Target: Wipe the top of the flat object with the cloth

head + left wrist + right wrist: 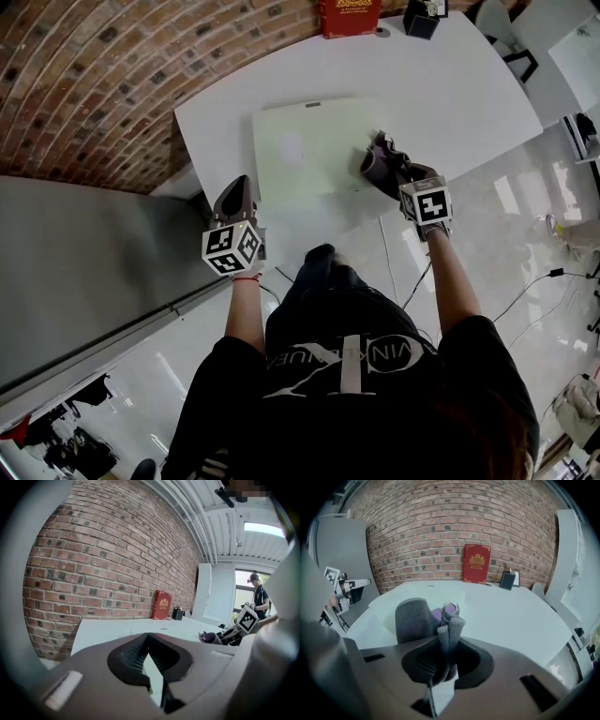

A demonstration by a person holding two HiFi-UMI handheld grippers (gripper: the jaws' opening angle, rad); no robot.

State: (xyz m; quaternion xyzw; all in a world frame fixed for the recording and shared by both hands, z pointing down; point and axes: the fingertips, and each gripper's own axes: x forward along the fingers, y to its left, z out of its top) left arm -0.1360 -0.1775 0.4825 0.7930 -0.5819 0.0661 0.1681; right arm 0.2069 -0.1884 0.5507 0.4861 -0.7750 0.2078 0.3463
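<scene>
A pale green flat board (305, 150) lies on the white table (450, 84), near its front edge. A grey cloth with purple inside (378, 159) is bunched at the board's right edge, and my right gripper (389, 173) is shut on it. In the right gripper view the cloth (417, 618) stands up between the jaws of the right gripper (445, 653), over the board (386, 623). My left gripper (240, 184) hovers at the table's front left edge, short of the board, jaws together and empty. The left gripper view shows the left gripper (149, 648) and the cloth (208, 637) far right.
A red book (349, 16) and a dark pen holder (421, 19) stand at the table's far edge against the brick wall (84, 84). A grey cabinet (84, 272) is to the left. Cables (525, 291) lie on the floor at right. A person (258, 592) stands far off.
</scene>
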